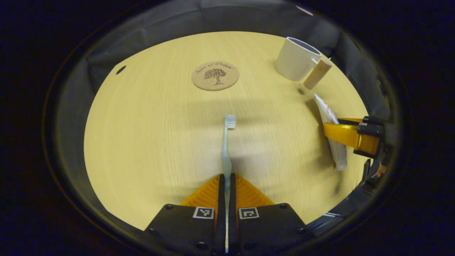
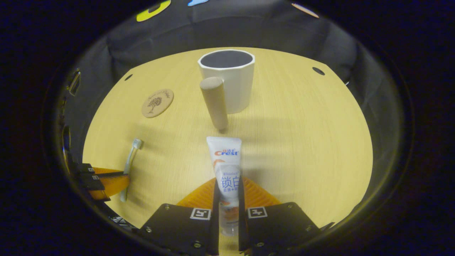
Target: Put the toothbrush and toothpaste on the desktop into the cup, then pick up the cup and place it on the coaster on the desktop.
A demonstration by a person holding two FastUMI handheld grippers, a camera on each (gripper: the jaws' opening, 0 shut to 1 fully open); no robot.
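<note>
Desktop (image 1: 149,142) pale matt wood grain; coaster (image 1: 215,75) rough cork; cup (image 2: 229,80) smooth matt white; toothpaste (image 2: 226,170) glossy plastic.

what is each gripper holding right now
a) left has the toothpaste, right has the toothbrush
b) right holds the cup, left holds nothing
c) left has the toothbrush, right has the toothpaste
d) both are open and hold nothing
c: in the left gripper view the left gripper is closed on the toothbrush, and in the right gripper view the right gripper clamps the toothpaste, while the cup stands apart on the table.
</note>
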